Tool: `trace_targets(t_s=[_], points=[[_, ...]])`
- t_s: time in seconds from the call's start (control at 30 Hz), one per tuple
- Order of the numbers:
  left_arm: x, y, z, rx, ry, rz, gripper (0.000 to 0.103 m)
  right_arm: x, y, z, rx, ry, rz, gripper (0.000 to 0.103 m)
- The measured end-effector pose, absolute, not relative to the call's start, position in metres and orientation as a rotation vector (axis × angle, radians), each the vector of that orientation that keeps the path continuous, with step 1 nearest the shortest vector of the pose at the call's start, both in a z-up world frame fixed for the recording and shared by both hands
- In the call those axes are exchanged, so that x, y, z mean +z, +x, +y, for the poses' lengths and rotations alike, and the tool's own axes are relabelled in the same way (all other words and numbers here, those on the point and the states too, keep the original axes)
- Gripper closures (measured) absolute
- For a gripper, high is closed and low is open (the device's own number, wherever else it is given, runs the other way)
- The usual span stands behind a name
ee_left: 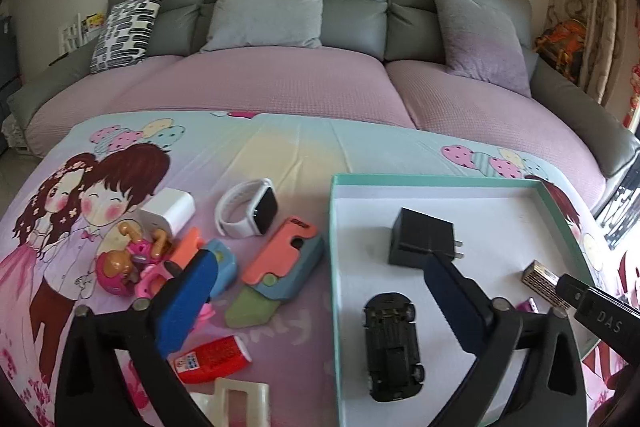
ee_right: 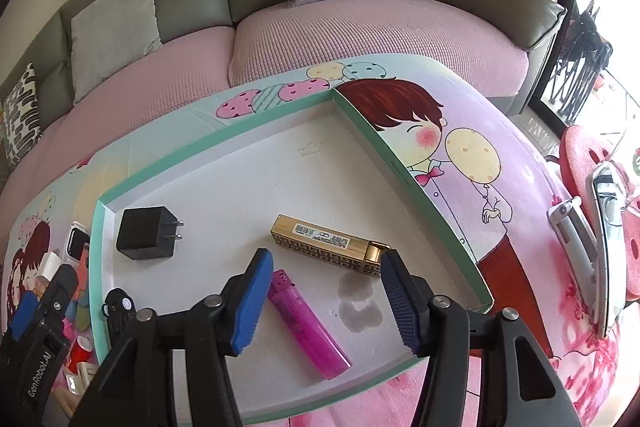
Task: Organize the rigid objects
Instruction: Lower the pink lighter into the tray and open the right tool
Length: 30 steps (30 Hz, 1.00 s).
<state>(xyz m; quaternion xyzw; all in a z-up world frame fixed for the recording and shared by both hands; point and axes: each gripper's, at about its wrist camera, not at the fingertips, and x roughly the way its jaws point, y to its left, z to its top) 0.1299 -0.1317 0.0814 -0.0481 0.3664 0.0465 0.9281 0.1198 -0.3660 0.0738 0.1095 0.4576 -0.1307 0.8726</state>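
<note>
Here both tools stand apart and hold nothing. The right tool point(ee_right: 326, 291) hangs over the purple lighter point(ee_right: 308, 331), which lies flat in the green-rimmed tray point(ee_right: 216, 141) beside a gold patterned box point(ee_right: 328, 245) and a black plug adapter point(ee_right: 146, 233). The left tool point(ee_left: 316, 291) straddles the tray's edge above what looks like an overturned black toy car point(ee_left: 392, 345); a white smartwatch point(ee_left: 250, 209) lies outside on the cartoon-printed surface point(ee_left: 280, 155).
</note>
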Motion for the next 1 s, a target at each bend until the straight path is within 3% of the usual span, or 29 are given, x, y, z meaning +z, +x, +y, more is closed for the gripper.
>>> trace_targets(t_s=[0.2, 0.43, 1.0], points=[[0.084, 0.128, -0.105, 0.190, -0.145, 0.720, 0.000, 0.069, 0.123, -0.363, -0.263, 0.221, 0.974, 0.031], [0.081, 0.128, -0.083, 0.248, -0.176, 0.719, 0.000, 0.068, 0.124, -0.357, -0.247, 0.207, 0.962, 0.001], [0.083, 0.120, -0.036, 0.355, -0.222, 0.709, 0.000, 0.084, 0.126, -0.323, -0.119, 0.190, 0.856, 0.000]])
